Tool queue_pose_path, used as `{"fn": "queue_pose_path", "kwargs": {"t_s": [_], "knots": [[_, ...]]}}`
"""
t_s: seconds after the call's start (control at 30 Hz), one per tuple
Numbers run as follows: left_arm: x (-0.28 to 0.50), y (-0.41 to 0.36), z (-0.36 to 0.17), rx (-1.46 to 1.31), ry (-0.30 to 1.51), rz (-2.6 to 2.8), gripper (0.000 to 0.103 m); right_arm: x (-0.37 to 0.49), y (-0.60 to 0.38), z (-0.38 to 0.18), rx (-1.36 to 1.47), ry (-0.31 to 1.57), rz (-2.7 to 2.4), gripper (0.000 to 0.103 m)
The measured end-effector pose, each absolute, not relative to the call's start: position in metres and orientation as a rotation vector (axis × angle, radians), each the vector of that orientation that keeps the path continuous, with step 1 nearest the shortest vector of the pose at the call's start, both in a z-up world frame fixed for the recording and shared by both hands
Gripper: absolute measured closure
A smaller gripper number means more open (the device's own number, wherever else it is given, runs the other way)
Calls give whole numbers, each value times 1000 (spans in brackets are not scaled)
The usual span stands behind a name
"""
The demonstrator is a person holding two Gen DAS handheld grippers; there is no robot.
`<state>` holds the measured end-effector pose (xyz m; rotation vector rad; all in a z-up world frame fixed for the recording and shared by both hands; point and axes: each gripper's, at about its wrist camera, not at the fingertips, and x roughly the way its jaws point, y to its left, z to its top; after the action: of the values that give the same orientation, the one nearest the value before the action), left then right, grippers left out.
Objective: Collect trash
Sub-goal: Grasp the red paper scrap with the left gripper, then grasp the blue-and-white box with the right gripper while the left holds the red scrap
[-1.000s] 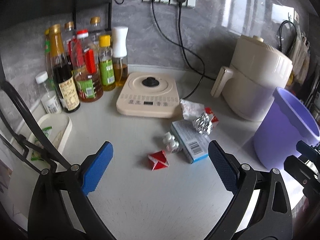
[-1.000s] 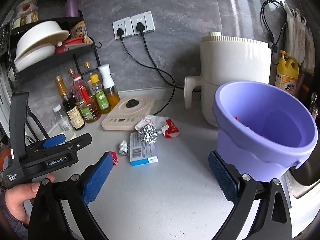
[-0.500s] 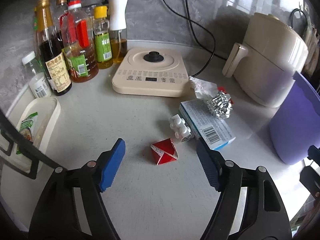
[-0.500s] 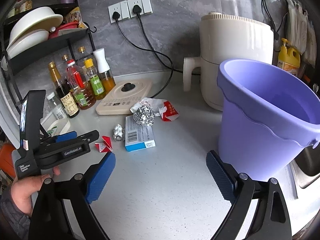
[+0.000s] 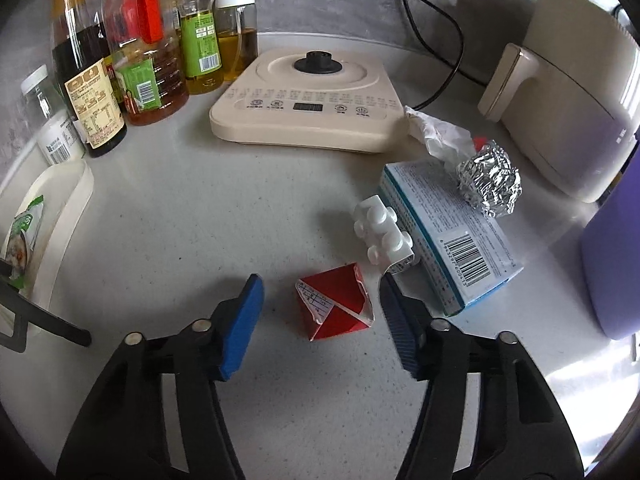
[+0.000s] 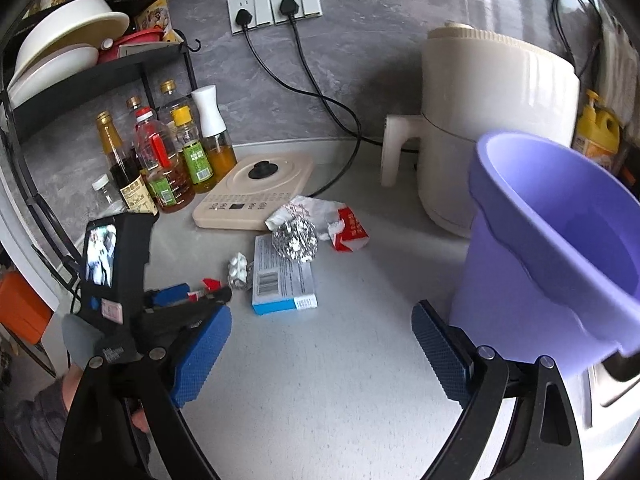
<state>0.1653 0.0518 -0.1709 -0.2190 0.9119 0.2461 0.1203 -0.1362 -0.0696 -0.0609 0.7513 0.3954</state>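
Left gripper (image 5: 320, 292): jaws half-wide, just been closing, straddling red wrapper (image 5: 334, 304) on counter (image 5: 200, 208); pads clear of it. Just right: white blister (image 5: 382, 236), box (image 5: 448, 236), foil ball (image 5: 490, 182) on box. Right gripper (image 6: 320, 336): wide, empty, over bare counter. Purple bucket (image 6: 560, 248) at right.

Oil/sauce bottles (image 5: 136, 60) back left, induction hob (image 5: 308, 96) ctr, air fryer (image 6: 496, 120) right, wall sockets (image 6: 276, 2)
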Motion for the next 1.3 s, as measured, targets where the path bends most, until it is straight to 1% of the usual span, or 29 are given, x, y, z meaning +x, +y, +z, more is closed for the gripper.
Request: {"fn": "queue_pose_path", "kwargs": {"t_s": [0.07,0.17,0.47,0.73,1.0,1.3], "knots": [[166,53,-170,-231,911,247,67,125,-132,-71,-66,753,401,13],[165,58,-169,-259,922,218,69,131,-126,-76,-73,765,410,13],[152,66,-145,-206,878,266,70,146,-118,-90,-47,784,423,14],[153,70,-134,-174,857,299,69,152,-115,-99,-34,800,421,15],[155,72,-133,-174,851,297,69,163,-114,-113,-22,820,409,18],[162,82,-137,-183,856,331,69,174,-95,-128,-46,855,459,18]]}}
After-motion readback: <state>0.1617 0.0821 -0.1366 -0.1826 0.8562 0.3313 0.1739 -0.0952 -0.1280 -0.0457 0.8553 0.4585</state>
